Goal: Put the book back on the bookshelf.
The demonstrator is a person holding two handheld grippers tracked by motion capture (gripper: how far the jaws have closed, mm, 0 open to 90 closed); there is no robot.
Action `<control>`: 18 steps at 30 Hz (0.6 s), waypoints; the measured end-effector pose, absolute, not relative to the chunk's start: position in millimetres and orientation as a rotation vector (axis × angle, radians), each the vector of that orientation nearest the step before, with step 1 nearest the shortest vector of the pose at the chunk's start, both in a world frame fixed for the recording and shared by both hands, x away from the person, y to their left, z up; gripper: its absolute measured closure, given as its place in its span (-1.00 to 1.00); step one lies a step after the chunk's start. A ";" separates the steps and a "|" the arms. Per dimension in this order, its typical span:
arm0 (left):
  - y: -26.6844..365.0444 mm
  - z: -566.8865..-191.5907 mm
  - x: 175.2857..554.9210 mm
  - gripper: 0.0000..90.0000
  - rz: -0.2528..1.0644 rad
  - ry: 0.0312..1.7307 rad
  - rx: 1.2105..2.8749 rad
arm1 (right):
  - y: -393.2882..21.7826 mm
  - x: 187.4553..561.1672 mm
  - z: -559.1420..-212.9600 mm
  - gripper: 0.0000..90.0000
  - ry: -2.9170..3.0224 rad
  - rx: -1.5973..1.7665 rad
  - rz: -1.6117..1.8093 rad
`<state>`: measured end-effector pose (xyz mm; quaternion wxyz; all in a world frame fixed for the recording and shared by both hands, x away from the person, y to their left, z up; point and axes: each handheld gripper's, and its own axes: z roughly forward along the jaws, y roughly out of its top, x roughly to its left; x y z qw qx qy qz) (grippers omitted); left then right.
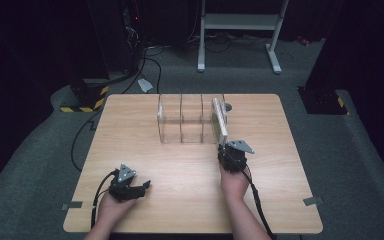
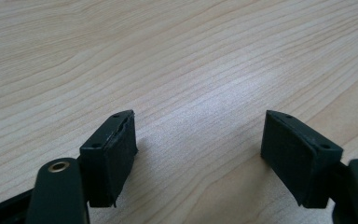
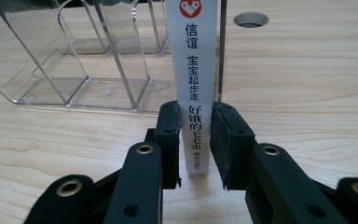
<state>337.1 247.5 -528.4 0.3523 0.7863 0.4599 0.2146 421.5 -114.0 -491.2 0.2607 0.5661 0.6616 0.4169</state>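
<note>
My right gripper [image 3: 195, 140] clamps the book [image 3: 196, 88] by its spine, upright at the right end of the clear rack [image 1: 182, 120]. Left gripper [image 2: 198, 154] idle, released, over bare desk [image 2: 177, 56]. Next, I judge: slide the book into its slot, then let go.

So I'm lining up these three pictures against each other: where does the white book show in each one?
High view: the white book stands on edge at the right end of the clear rack, just above the right gripper.
Right gripper view: the book's spine rises at centre, clamped between the jaws.
Left gripper view: bare table past open jaws; no book.
Shared landmark: the round hole in the table.
</note>
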 end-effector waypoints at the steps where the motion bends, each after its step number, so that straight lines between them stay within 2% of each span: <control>1: 247.6 -528.3 337.0 -0.41 0.554 1.189 2.037 | -113.6 421.5 -491.3 0.61 1.784 1.543 1.132; 13: 247.8 -528.4 337.2 -0.41 0.554 1.186 2.037 | -109.7 425.1 -490.8 0.59 1.772 1.570 1.151; 16: 247.8 -528.4 337.2 -0.41 0.554 1.185 2.037 | -111.9 425.0 -489.3 0.34 1.809 1.551 1.188; 18: 247.9 -528.4 337.3 -0.41 0.552 1.185 2.038 | -114.1 423.3 -487.6 0.26 1.844 1.521 1.183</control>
